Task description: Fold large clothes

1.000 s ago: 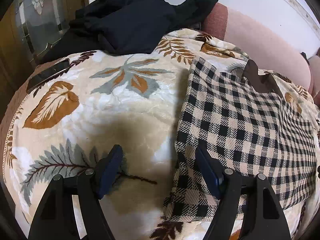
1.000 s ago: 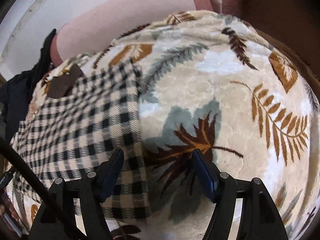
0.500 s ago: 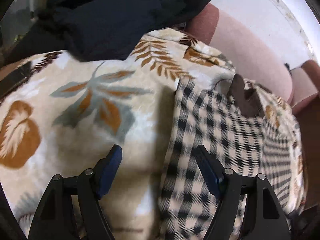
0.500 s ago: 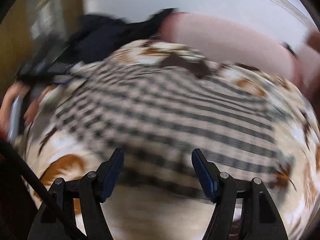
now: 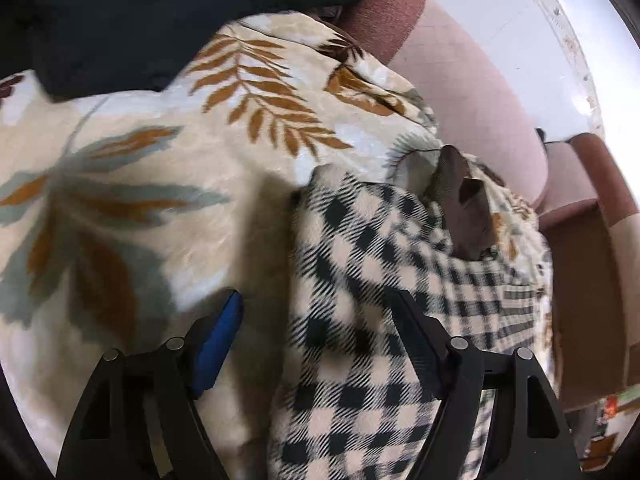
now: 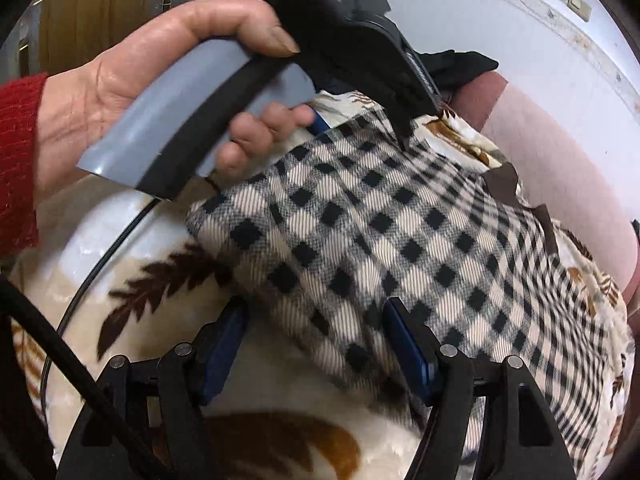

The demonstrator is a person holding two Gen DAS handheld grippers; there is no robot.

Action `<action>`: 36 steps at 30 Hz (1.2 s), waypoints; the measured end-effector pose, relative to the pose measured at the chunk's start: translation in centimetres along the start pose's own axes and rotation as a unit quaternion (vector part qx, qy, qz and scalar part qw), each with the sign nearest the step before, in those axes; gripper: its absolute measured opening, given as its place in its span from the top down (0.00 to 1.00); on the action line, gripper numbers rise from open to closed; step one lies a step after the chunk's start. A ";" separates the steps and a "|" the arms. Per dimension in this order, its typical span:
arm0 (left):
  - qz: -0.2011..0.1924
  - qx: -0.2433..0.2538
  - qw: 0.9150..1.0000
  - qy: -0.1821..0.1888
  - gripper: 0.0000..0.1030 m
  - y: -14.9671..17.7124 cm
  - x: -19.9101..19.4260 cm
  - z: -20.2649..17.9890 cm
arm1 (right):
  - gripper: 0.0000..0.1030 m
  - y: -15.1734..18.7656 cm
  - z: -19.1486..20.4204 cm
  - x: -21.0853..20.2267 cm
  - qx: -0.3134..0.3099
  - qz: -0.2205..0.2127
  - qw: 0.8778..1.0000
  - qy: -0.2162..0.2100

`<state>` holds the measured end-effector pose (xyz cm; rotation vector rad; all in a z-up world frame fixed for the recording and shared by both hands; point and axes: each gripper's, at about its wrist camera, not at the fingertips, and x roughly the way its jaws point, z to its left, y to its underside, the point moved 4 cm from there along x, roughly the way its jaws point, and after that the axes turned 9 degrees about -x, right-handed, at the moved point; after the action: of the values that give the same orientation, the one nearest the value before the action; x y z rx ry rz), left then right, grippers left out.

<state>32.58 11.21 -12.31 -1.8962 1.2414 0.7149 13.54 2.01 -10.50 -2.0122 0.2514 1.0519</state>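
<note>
A black-and-cream checked garment [image 5: 360, 280] [image 6: 400, 240] with a brown collar [image 5: 464, 208] lies flat on a leaf-print blanket [image 5: 140, 180]. My left gripper [image 5: 316, 332] is open, low over the garment's left edge, one finger on each side of it. My right gripper [image 6: 316, 340] is open over the garment's near left corner, with cloth between the fingers. In the right wrist view the person's hand holds the left gripper's grey handle [image 6: 180, 120] just above the garment's far corner.
A pile of dark clothes [image 5: 140, 8] sits at the back left of the blanket. A pink sofa back [image 5: 460, 80] and a white wall lie behind. A black cable [image 6: 100, 264] runs across the blanket near my right gripper.
My left gripper moved forward along the garment's left edge. My right gripper swung from the garment's right side round to its near left corner, so the left hand now shows in its view.
</note>
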 end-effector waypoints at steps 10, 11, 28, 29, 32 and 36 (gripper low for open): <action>0.040 0.002 0.997 0.066 0.25 -1.1 1.4 -0.9 | 0.34 -2.2 0.3 1.8 0.009 0.003 1.000 0.012; 0.043 0.003 0.997 0.071 0.25 -1.1 1.5 -0.9 | 0.34 -2.3 0.3 1.8 0.009 0.003 1.000 0.012; -0.027 0.029 0.999 0.011 0.91 -0.1 -2.9 -4.8 | 0.94 -1.8 -1.3 -2.4 0.048 -0.039 0.998 0.010; -0.038 0.037 0.999 0.005 0.91 0.7 -3.8 -5.8 | 0.94 -1.5 -1.8 -3.0 0.055 -0.044 0.997 0.006; -0.054 0.044 0.997 0.014 0.91 2.0 -5.5 -8.3 | 0.94 -0.2 -3.8 -4.8 0.089 -0.061 0.994 -0.006; -0.052 0.049 0.997 0.016 0.92 2.3 -5.4 -12.4 | 0.94 2.0 -6.5 -6.4 0.127 -0.072 0.989 -0.009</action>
<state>29.06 3.20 -1.74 -1.8831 1.1661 0.5611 12.33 -5.36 -4.88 -1.7641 0.2151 0.8978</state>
